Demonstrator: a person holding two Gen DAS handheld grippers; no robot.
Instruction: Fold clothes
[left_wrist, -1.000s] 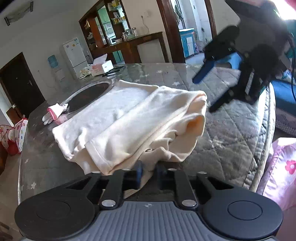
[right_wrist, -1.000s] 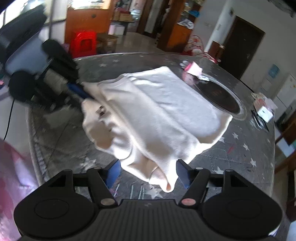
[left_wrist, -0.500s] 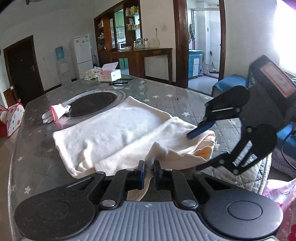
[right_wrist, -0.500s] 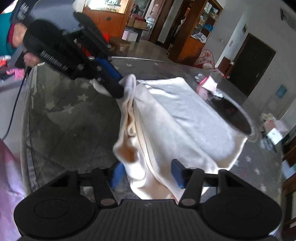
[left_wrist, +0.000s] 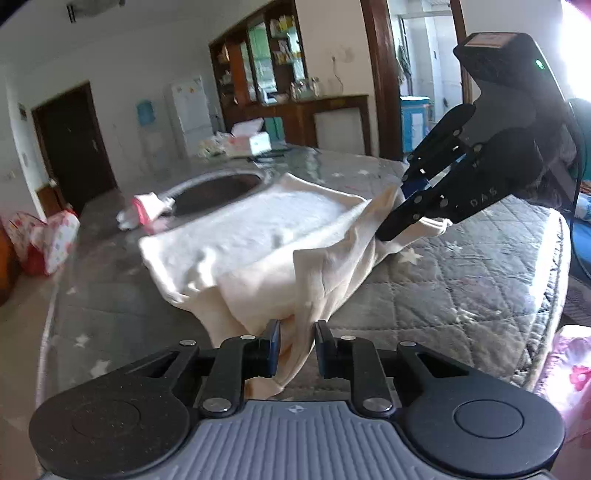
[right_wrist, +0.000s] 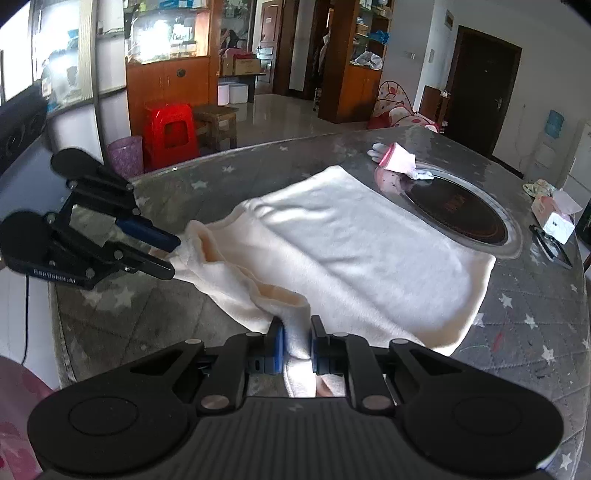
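Observation:
A cream garment (left_wrist: 258, 229) lies partly folded on the grey star-patterned table cover (left_wrist: 461, 288). Its far part rests flat; the near edge is bunched and lifted. In the left wrist view my left gripper (left_wrist: 297, 343) is shut on a hanging fold of that edge. My right gripper (left_wrist: 397, 210) reaches in from the upper right and pinches the other end. In the right wrist view the right gripper (right_wrist: 297, 343) is shut on a thick fold of the garment (right_wrist: 351, 236), and the left gripper (right_wrist: 173, 254) clamps the corner at the left.
A dark round inset (right_wrist: 458, 214) sits in the table beyond the garment, with a small pink-and-white item (right_wrist: 397, 162) at its rim. A tissue box (right_wrist: 554, 218) stands at the far right. The table edge (right_wrist: 59, 332) runs close on the left; a red stool (right_wrist: 170, 133) stands beyond.
My right gripper, open around the garment's edge before, has shut on it. Both grippers have drawn the near edge up, stretching it between them.

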